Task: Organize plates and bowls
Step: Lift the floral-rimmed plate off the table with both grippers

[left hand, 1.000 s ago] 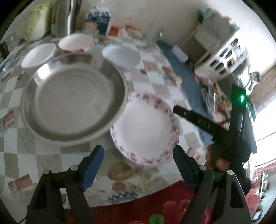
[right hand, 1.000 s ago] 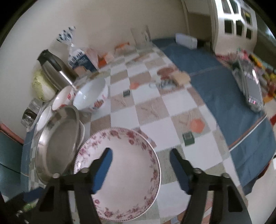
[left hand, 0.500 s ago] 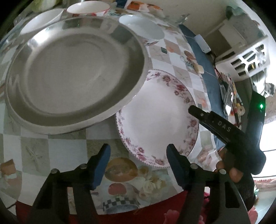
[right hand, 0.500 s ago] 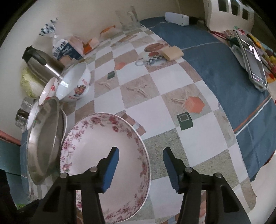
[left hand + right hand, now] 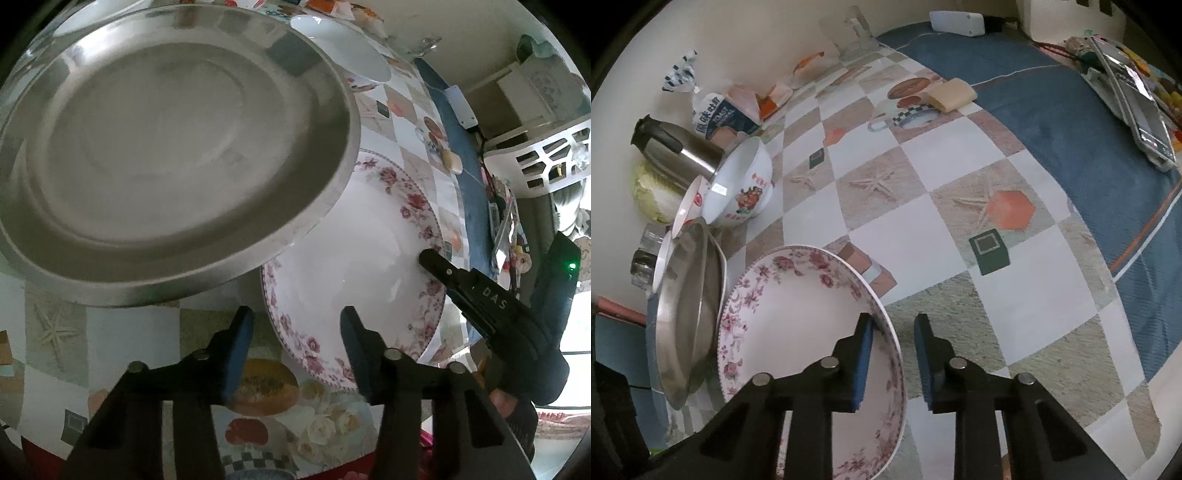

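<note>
A white deep plate with a pink flower border [image 5: 362,258] [image 5: 798,332] lies on the checked tablecloth. A big steel plate [image 5: 166,147] [image 5: 683,325] overhangs its left edge. My left gripper [image 5: 295,317] points down at the flowered plate's near rim. Its jaws are closing, with the rim between them and neither pad pressing. My right gripper [image 5: 894,319] straddles the opposite rim and is closing too. Its left pad lies against the inner wall and its right pad stands a little off the outside. In the left wrist view one right-gripper finger [image 5: 461,284] rests over that rim.
Behind the steel plate stand a white bowl with a red print [image 5: 738,192], smaller white bowls [image 5: 687,206], a steel kettle [image 5: 672,147], a cabbage [image 5: 650,195] and a bread bag [image 5: 716,118]. A blue cloth [image 5: 1071,129] with a phone [image 5: 1137,103] covers the right side.
Both grippers have come down close to the flowered plate and their jaws have narrowed. The right gripper's fingers now straddle the plate's rim.
</note>
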A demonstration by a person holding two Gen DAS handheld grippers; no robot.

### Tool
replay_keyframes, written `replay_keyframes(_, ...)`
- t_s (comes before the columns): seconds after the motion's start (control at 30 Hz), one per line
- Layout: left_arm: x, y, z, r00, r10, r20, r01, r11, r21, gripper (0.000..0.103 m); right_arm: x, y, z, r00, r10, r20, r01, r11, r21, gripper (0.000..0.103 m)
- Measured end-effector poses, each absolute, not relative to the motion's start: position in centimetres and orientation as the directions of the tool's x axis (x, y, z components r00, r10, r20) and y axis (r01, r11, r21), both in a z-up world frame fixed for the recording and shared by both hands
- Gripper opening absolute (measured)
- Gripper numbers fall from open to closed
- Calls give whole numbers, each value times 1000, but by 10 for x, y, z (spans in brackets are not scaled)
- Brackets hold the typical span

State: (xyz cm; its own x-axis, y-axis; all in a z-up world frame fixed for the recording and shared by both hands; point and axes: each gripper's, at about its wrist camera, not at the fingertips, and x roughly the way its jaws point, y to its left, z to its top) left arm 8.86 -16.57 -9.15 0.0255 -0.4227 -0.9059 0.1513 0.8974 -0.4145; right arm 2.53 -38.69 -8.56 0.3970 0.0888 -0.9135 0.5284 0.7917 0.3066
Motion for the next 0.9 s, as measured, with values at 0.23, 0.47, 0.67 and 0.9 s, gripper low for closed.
replay_keyframes(0.23, 89, -170, -95, 24, -415, -909, 142, 902, -408, 47, 28, -385, -87, 390, 87, -917, 512, 807, 294, 20)
replay_keyframes(0.47, 88, -186, -98, 17, -404, -914, 172, 902, -396, 47, 24, -387, -81, 360, -15, -933, 528, 828, 190, 20)
replay_keyframes(0.67, 91, -203, -96, 39, -354, -934, 247, 909, -334, 47, 16, -402, -80, 359, -36, -933, 562, 806, 185, 20)
replay_keyframes(0.9, 98, -228, -96, 35, -330, -943, 331, 894, -301, 47, 5, -419, -77, 351, -80, -933, 603, 782, 160, 19)
